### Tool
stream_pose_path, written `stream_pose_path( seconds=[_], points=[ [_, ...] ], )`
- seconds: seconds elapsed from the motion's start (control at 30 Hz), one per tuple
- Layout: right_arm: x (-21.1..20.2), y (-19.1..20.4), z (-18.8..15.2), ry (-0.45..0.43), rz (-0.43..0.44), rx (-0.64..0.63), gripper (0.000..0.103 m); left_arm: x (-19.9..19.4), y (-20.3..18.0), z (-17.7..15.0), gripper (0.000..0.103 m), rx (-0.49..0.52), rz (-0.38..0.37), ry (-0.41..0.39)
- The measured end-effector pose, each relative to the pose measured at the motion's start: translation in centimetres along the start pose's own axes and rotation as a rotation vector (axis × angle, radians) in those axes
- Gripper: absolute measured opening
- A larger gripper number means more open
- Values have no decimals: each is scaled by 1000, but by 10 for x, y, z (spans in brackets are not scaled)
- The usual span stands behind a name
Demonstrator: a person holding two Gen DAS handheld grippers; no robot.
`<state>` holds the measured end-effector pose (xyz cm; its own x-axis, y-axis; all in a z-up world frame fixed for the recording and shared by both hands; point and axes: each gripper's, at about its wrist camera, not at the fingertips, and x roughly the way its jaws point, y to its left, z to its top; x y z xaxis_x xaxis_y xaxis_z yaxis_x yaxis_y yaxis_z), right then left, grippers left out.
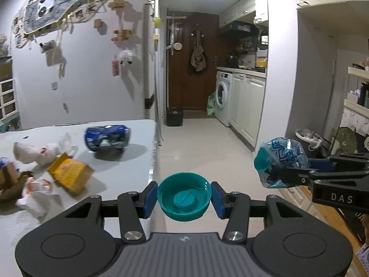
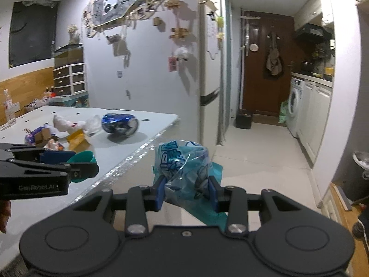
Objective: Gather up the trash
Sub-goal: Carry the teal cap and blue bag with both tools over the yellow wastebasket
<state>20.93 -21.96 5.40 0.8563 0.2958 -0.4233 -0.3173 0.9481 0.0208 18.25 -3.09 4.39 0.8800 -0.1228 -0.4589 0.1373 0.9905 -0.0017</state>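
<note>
My left gripper [image 1: 184, 199] is shut on a teal bottle cap [image 1: 184, 197], hollow side toward the camera, held past the white table's corner. My right gripper [image 2: 187, 192] is shut on a crumpled clear plastic wrapper with blue print [image 2: 184, 173]; the left wrist view shows that wrapper [image 1: 281, 159] and the right gripper at the right edge. In the right wrist view the left gripper [image 2: 76, 166] with the cap [image 2: 84, 158] shows at the left. On the table lie a crushed blue can [image 1: 107, 138], a yellow carton [image 1: 69, 173], white crumpled paper [image 1: 34, 153] and torn cardboard [image 1: 11, 182].
The white table [image 1: 129, 166] ends at an edge just left of the left gripper. A lined waste bin [image 1: 309, 142] stands on the floor at the right. Beyond are a refrigerator [image 1: 92, 69], a small black bin [image 1: 174, 116], a washing machine [image 1: 222, 97] and a brown door [image 1: 191, 64].
</note>
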Motion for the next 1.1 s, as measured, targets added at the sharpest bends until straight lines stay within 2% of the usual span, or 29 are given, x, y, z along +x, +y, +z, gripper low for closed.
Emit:
stream_pose_path(
  seconds=[0.23, 0.5, 0.8, 0.97, 1.1],
  points=[
    [-5, -41, -16, 31, -61, 47, 39, 25, -39, 0, 50, 31, -68, 35],
    [10, -93, -42, 98, -124, 140, 39, 66, -78, -5, 50, 65, -124, 97],
    [56, -124, -74, 220, -160, 193, 39, 134, -97, -17, 50, 68, -157, 199],
    [85, -141, -95, 289, -178, 227, 39, 177, -101, -33, 50, 44, -185, 267],
    [110, -157, -115, 352, -198, 275, 39, 216, -103, -53, 50, 53, -170, 333]
  ],
)
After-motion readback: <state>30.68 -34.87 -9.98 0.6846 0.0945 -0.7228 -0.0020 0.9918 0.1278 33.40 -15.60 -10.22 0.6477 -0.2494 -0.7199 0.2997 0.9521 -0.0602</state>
